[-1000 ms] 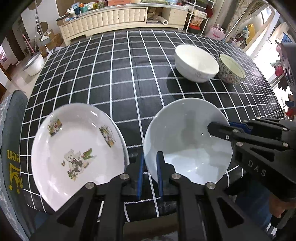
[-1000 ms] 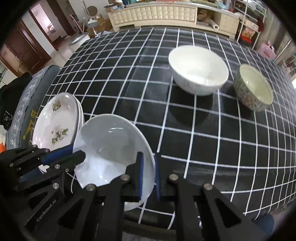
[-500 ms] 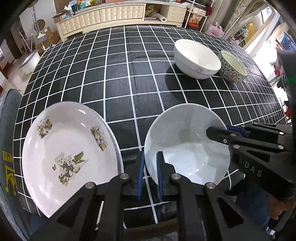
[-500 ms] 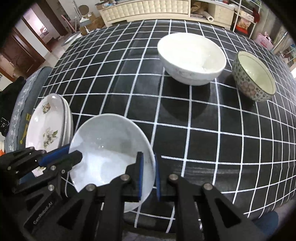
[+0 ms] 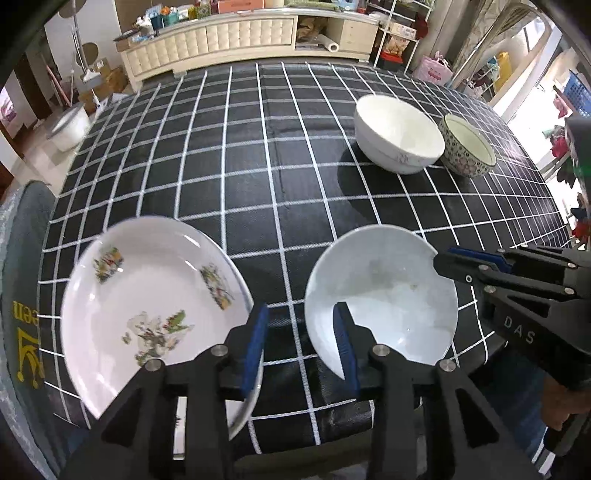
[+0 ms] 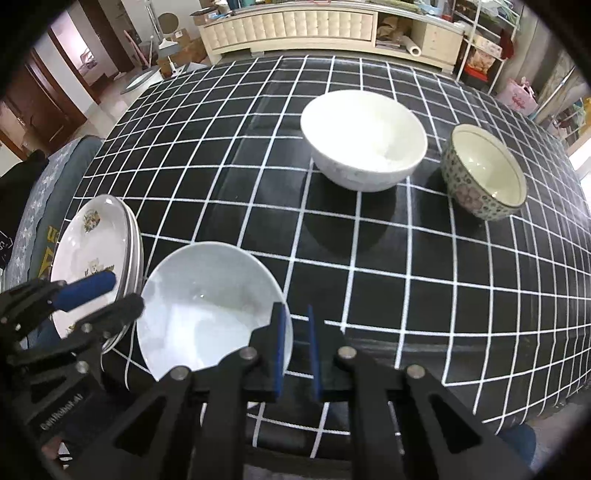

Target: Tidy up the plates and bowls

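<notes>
At the table's point(image 5: 258, 177) near edge, the right gripper point(image 6: 295, 345) pinches the plain white plate's point(image 5: 380, 306) rim. The left gripper point(image 5: 300, 341), jaws just parting, no longer clamps it. One-sided, the plate may tip or slip onto the checked cloth. Printed plates point(image 5: 147, 310) sit stacked alongside; two bowls point(image 6: 362, 138) wait far across, before a cluttered sideboard point(image 6: 295, 26).

Plain white plate point(image 5: 380, 302): tilted, at the bench's near edge. Cartoon-printed plates point(image 6: 96, 258): stacked at the near left corner. White bowl point(image 6: 362, 140) and patterned bowl point(image 6: 484, 173): upright, side by side, apart, toward the far right.
</notes>
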